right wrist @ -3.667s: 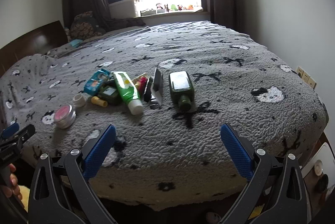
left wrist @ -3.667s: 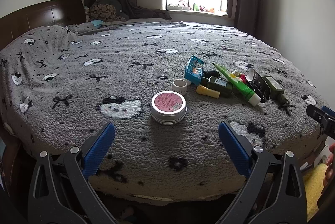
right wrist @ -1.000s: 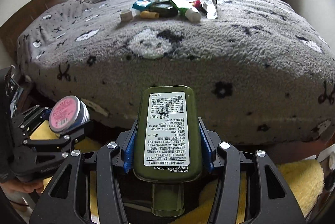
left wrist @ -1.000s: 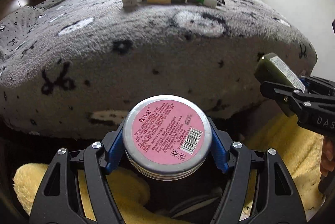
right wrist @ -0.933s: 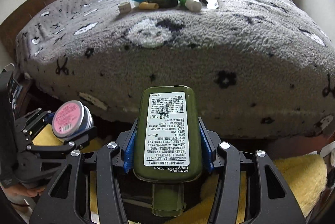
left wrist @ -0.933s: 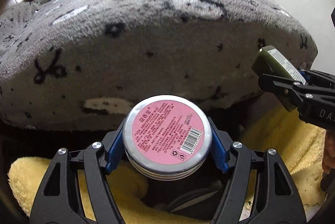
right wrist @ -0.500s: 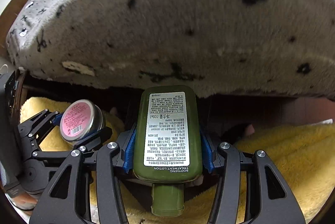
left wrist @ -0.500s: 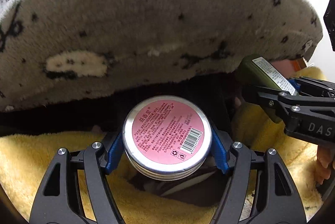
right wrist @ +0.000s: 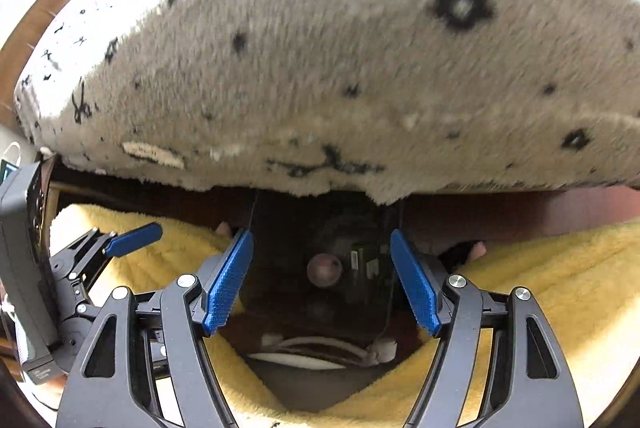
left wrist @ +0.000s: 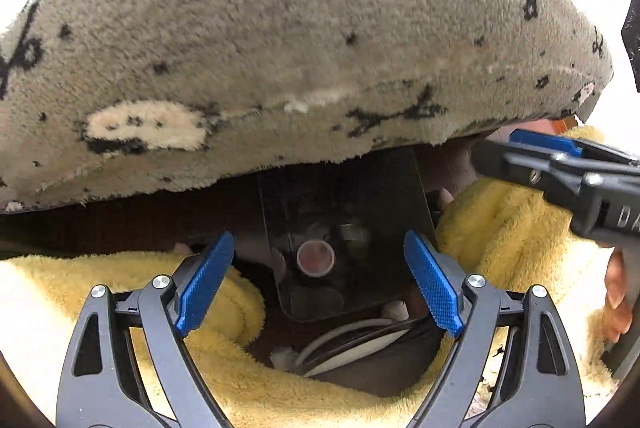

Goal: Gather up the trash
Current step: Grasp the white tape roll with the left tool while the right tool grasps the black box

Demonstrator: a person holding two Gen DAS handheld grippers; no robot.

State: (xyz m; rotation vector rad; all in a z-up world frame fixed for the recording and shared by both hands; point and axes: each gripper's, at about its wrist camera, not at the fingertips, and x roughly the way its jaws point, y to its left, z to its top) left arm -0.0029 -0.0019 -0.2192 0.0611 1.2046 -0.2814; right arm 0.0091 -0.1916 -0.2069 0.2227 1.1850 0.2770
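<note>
Left wrist view: the round pink-lidded tin (left wrist: 315, 258) lies at the bottom of a dark bin (left wrist: 340, 195), seen well below and between the two blue pads of the left tongs (left wrist: 320, 284). The pads stand clear of it on both sides; the jaws are opening with nothing held between them. Right wrist view: the same tin (right wrist: 324, 270) lies beside the green bottle (right wrist: 366, 268) on the bin floor (right wrist: 320, 308), the two close together, though blur hides whether they touch. Both lie far beneath the right tongs (right wrist: 322, 284), whose jaws are likewise opening and grip nothing. White cord (right wrist: 312, 350) lies near the bin's close edge. Yellow fleece (left wrist: 500, 228) flanks the bin on either side. Above it overhangs the grey patterned blanket (left wrist: 300, 47) at the edge of the bed. The right tongs (left wrist: 532, 151) enter the left view from the right, and part of a hand (left wrist: 616, 292) shows beneath them.
</note>
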